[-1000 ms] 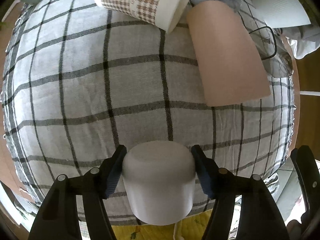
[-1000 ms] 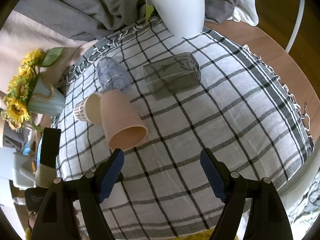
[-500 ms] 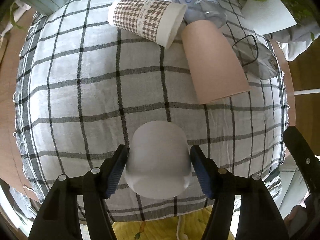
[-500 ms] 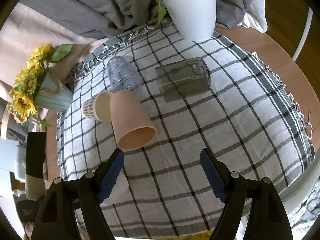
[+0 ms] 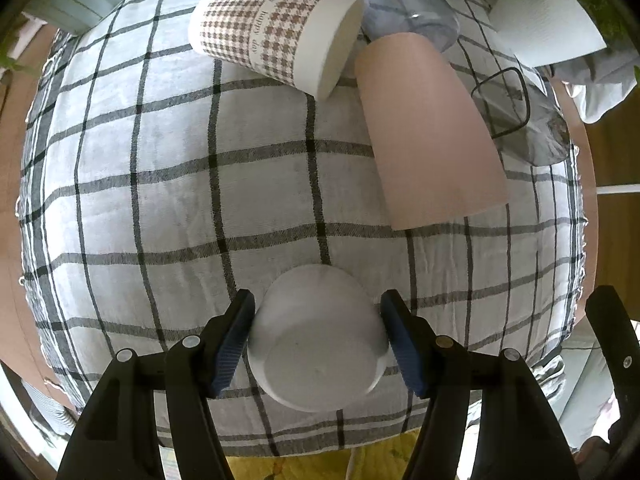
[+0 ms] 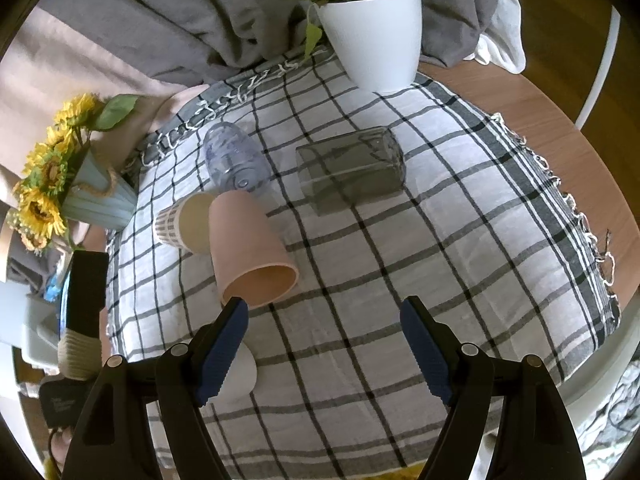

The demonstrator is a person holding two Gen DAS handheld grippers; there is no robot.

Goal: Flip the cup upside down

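Left wrist view: left gripper (image 5: pixel 318 334) clamps the white cup (image 5: pixel 316 340), which over the last 1 s has tipped so its flat base faces the camera, rim toward the cloth (image 5: pixel 180 184); inversion looks nearly done. Right gripper (image 6: pixel 324 344) hangs apart, empty.

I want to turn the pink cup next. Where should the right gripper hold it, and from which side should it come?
Judging by its pose, grip the pink cup across its round wall near the open rim. It lies on its side, mouth toward the right gripper, whose jaws are open. Come from above; the checked paper cup crowds its narrow end.
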